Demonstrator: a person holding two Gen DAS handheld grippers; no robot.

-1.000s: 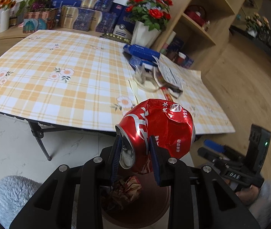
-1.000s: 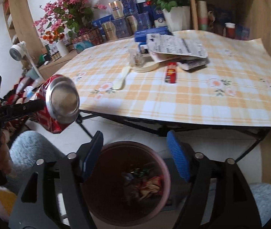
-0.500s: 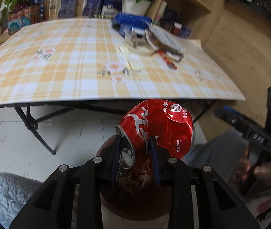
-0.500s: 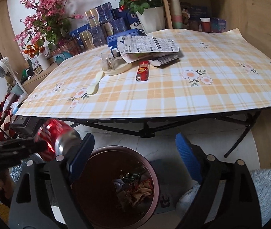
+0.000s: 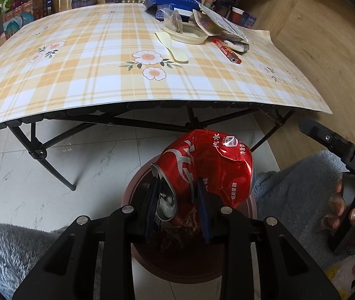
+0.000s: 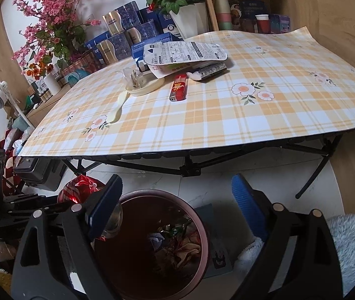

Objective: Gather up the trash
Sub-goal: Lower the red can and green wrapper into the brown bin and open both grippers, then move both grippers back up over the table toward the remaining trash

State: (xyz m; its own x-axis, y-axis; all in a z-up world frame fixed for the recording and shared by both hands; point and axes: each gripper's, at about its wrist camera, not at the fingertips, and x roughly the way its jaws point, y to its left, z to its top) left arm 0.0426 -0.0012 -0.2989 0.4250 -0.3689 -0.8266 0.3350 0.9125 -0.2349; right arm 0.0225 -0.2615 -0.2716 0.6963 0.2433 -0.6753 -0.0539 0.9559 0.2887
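Red crushed can (image 5: 210, 167) we see pinched by left gripper (image 5: 178, 215) above maroon bin (image 6: 152, 245), lower centre, right gripper (image 6: 177, 205) spread, nothing between.

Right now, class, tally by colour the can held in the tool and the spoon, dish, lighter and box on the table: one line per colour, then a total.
Red: 2, the crushed can and the lighter
Cream: 2, the spoon and the dish
Blue: 1, the box
Total: 5
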